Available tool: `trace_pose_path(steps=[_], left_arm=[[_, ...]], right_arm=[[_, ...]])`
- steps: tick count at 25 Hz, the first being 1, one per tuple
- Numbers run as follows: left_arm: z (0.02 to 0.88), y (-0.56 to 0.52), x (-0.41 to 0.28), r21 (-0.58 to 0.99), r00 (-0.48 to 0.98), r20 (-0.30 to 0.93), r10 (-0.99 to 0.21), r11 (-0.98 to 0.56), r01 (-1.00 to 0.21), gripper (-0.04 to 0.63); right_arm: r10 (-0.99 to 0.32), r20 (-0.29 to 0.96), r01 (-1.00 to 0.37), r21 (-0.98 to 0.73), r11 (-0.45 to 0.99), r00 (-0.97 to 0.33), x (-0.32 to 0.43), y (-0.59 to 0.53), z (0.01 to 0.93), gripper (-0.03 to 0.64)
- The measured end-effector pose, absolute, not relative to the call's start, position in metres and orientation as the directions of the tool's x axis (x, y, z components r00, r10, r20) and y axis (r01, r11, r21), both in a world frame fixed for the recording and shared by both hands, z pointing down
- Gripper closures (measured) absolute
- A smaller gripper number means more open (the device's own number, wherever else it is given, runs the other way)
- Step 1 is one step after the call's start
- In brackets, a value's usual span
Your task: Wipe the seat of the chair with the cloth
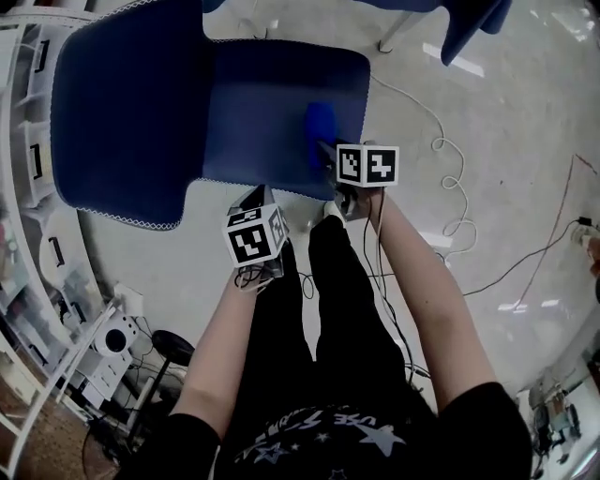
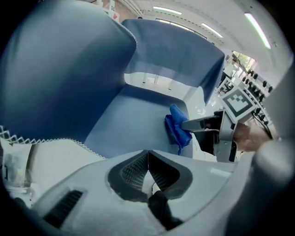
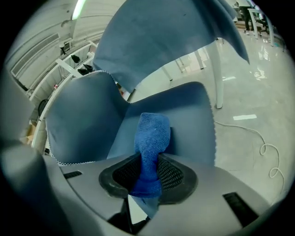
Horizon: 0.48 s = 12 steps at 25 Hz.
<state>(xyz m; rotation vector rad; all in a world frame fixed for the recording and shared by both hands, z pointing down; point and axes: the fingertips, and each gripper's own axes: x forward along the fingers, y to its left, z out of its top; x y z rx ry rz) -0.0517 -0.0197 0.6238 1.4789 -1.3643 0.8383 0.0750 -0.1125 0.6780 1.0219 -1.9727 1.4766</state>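
Observation:
A dark blue chair stands on the floor, its seat [image 1: 272, 112] ahead of me and its backrest [image 1: 127, 108] to the left. A bright blue cloth [image 1: 320, 134] hangs over the seat's right front part, pinched between the jaws of my right gripper [image 1: 339, 159]; in the right gripper view the cloth [image 3: 150, 147] runs from the jaws out over the seat [image 3: 189, 120]. My left gripper [image 1: 255, 199] is shut with nothing in it, held just off the seat's front edge. In the left gripper view the cloth [image 2: 177, 129] and the right gripper [image 2: 189, 125] show over the seat [image 2: 129, 124].
A second blue chair [image 1: 469, 23] stands at the far right. A white cable [image 1: 455, 178] snakes over the pale floor to the right. White shelving [image 1: 23, 103] and small equipment [image 1: 117, 337] line the left side. The person's legs [image 1: 328, 309] stand just before the chair.

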Motion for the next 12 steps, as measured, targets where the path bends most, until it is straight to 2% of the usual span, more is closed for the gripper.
trace_pose_path(steps=[6, 12], left_arm=[[0.635, 0.012, -0.106, 0.165, 0.123, 0.931, -0.343, 0.095, -0.982, 0.575], [0.637, 0.05, -0.138, 0.18, 0.15, 0.931, -0.332, 0.06, -0.982, 0.575]], right_arm=[[-0.187, 0.702, -0.722, -0.631, 0.284, -0.687, -0.037, -0.1, 0.677, 0.509], [-0.15, 0.671, -0.677, -0.66, 0.325, -0.726, -0.129, -0.072, 0.677, 0.509]])
